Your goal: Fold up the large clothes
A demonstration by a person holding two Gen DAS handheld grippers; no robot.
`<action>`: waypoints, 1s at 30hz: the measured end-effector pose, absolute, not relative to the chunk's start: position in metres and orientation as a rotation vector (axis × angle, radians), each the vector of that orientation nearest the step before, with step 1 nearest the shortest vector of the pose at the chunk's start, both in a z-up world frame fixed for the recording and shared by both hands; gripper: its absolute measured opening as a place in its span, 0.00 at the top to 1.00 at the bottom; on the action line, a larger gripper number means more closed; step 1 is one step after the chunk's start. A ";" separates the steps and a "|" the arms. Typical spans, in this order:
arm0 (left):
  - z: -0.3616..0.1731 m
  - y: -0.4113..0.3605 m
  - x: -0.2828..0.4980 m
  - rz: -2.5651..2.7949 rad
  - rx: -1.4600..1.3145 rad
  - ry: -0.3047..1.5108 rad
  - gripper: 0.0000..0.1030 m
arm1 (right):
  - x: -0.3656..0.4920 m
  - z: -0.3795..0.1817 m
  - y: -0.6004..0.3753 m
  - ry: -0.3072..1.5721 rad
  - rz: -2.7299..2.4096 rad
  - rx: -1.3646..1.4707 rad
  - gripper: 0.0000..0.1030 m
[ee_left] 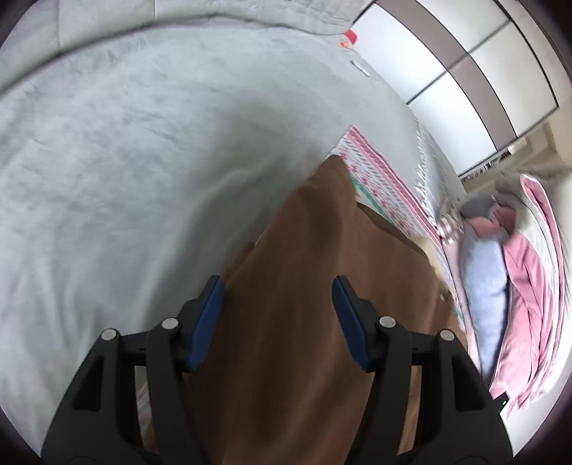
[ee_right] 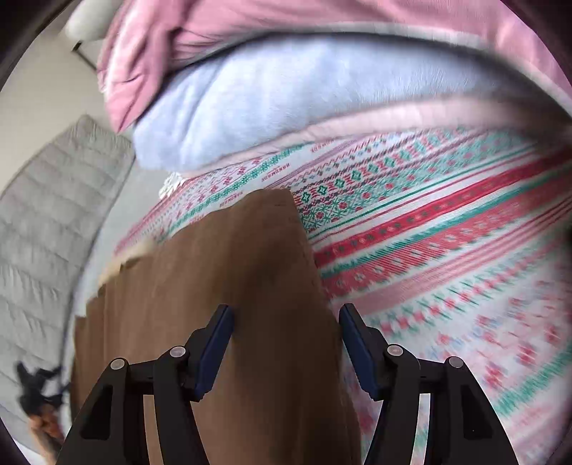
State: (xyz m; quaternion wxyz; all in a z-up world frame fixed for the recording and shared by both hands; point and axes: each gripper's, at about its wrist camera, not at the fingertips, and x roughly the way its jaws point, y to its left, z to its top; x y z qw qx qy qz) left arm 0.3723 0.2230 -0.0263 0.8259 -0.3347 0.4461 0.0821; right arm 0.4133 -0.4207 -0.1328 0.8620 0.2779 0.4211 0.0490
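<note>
A brown garment (ee_left: pixel 304 250) lies on the bed, partly over a pink, red and green patterned blanket (ee_left: pixel 371 168). In the left wrist view my left gripper (ee_left: pixel 278 286) hovers over the brown cloth with its blue pads wide apart and not pressing on the fabric. In the right wrist view the brown garment (ee_right: pixel 232 257) ends in a squared edge on the patterned blanket (ee_right: pixel 429 232). My right gripper (ee_right: pixel 286 313) stands open above that cloth, near its right edge, and its pads are clear of it.
A grey bed cover (ee_left: pixel 143 143) spreads to the left. A pile of light blue (ee_right: pixel 268 100) and pink (ee_right: pixel 214 28) clothes lies beyond the blanket. White wardrobe doors (ee_left: pixel 447 71) stand behind the bed. A grey quilted cover (ee_right: pixel 46 200) and a dark object (ee_right: pixel 35 390) are at the left.
</note>
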 end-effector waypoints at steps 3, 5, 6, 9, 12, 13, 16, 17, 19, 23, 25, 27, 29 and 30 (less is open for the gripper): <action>-0.040 0.222 0.393 0.187 -0.703 0.934 0.45 | 0.437 -0.140 -0.420 0.878 0.151 0.622 0.40; -0.047 0.218 0.401 0.240 -0.613 0.939 0.74 | 0.445 -0.135 -0.413 0.849 0.181 0.617 0.55; -0.049 0.214 0.400 0.245 -0.596 0.941 0.76 | 0.446 -0.131 -0.409 0.826 0.181 0.596 0.79; -0.041 0.211 0.396 0.249 -0.611 0.884 0.88 | 0.440 -0.105 -0.398 0.723 0.134 0.523 0.92; -0.020 0.212 0.387 0.244 -0.615 0.781 0.89 | 0.426 -0.069 -0.385 0.606 0.101 0.449 0.93; -0.012 0.210 0.383 0.246 -0.606 0.736 0.89 | 0.420 -0.057 -0.379 0.567 0.094 0.425 0.93; -0.002 0.210 0.380 0.262 -0.603 0.668 0.89 | 0.408 -0.030 -0.364 0.454 0.063 0.368 0.93; -0.001 0.213 0.381 0.269 -0.604 0.656 0.89 | 0.405 -0.025 -0.361 0.426 0.050 0.356 0.93; -0.004 0.217 0.381 0.280 -0.621 0.622 0.89 | 0.399 -0.018 -0.358 0.374 0.022 0.330 0.93; -0.026 0.222 0.395 0.318 -0.612 0.680 0.89 | 0.418 -0.040 -0.362 0.434 -0.026 0.392 0.92; -0.043 0.219 0.403 0.344 -0.592 0.725 0.88 | 0.443 -0.079 -0.363 0.597 -0.071 0.385 0.88; -0.060 0.221 0.408 0.346 -0.606 0.761 0.86 | 0.465 -0.134 -0.367 0.770 -0.131 0.385 0.83; -0.059 0.223 0.409 0.339 -0.620 0.755 0.82 | 0.466 -0.146 -0.378 0.786 -0.135 0.465 0.83; -0.057 0.223 0.408 0.339 -0.613 0.750 0.82 | 0.462 -0.137 -0.380 0.749 -0.168 0.468 0.79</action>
